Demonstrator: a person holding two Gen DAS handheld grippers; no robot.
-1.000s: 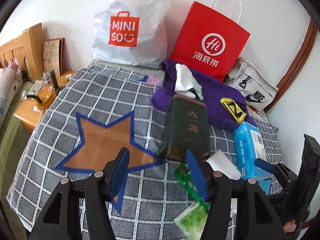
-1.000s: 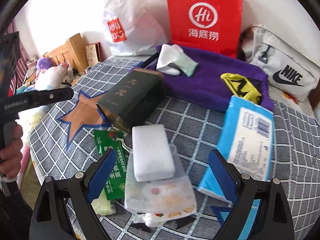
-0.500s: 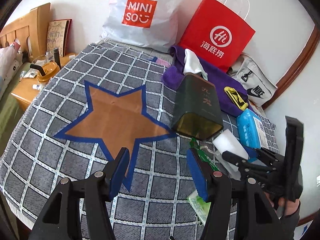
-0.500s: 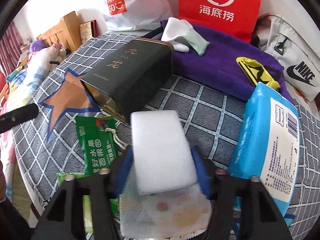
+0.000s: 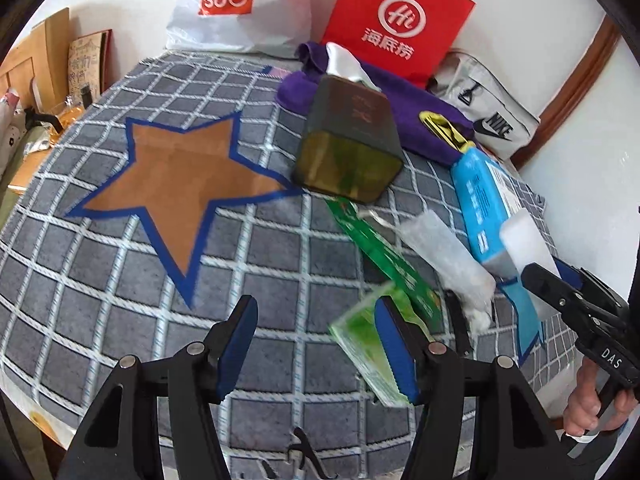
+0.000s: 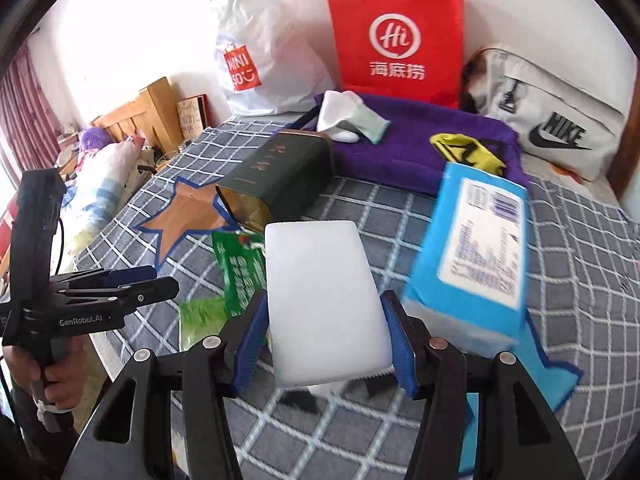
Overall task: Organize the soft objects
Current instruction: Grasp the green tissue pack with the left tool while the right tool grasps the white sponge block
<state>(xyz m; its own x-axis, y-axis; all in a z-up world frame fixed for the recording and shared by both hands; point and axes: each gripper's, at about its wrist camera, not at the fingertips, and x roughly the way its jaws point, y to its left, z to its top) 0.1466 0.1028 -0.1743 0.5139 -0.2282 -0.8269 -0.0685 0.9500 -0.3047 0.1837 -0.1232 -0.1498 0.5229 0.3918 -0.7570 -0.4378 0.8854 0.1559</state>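
My right gripper (image 6: pixel 326 330) is shut on a white sponge block (image 6: pixel 320 304) and holds it above the checked blanket (image 6: pixel 568 280); the block also shows in the left wrist view (image 5: pixel 528 248). My left gripper (image 5: pixel 316 336) is open and empty, low over the blanket's front edge, its right finger beside a light green packet (image 5: pixel 360 340). A blue tissue pack (image 6: pixel 476 256), a dark green tin (image 6: pixel 276 176), a purple towel (image 6: pixel 420 140) with a white sock (image 6: pixel 344 116) and a yellow-black item (image 6: pixel 464 150) lie on the blanket.
A brown star with blue edge (image 5: pixel 180 176) marks the blanket's left part. A green sachet (image 5: pixel 380 248) and a clear bag (image 5: pixel 444 256) lie near the front. A Miniso bag (image 5: pixel 240 4), a red paper bag (image 5: pixel 396 28) and a Nike bag (image 5: pixel 488 116) stand along the wall.
My right gripper closed on the white sponge block and lifted it off the clear bag. My left gripper pulled back and to the right, still open.
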